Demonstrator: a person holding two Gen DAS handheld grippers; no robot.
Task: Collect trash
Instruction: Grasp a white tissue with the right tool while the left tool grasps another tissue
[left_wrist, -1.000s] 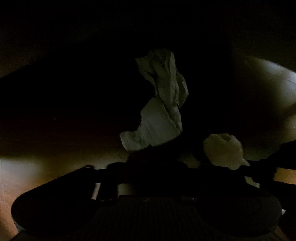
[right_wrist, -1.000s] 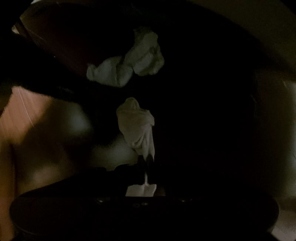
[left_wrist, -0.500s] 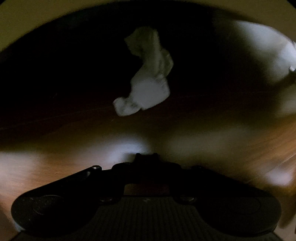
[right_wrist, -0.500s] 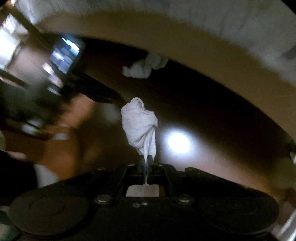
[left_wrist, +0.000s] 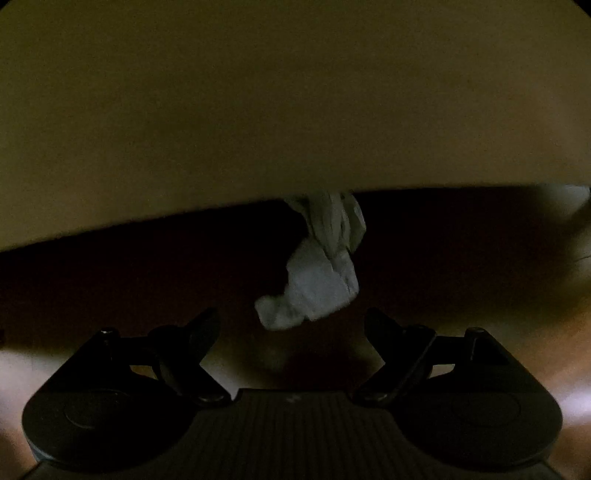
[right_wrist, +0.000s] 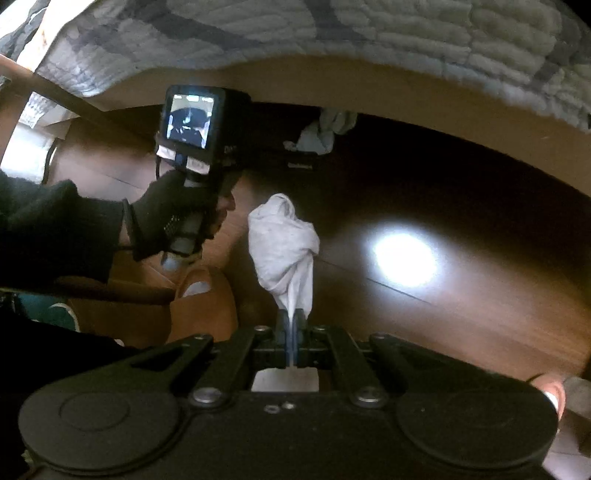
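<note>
Both grippers matte black w/ round discs at lower corners, silver screws on linkage arms. Left gripper (left_wrist: 291, 321) has ribbed centre plate; right gripper (right_wrist: 291, 325) similar. Left hand (right_wrist: 173, 218), mid-left of frame: black glove, black sleeve.

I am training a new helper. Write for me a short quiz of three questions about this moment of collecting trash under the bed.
1. True or false: the right gripper is shut on a crumpled tissue.
2. How do the jaws of the left gripper stand? A) wide apart B) closed on paper C) out of view
3. Fill in: the second tissue lies on the wooden floor, partly under the edge of the ____.

Key: 1. true. 2. A. 3. bed, whose quilt hangs above in the right wrist view.
</note>
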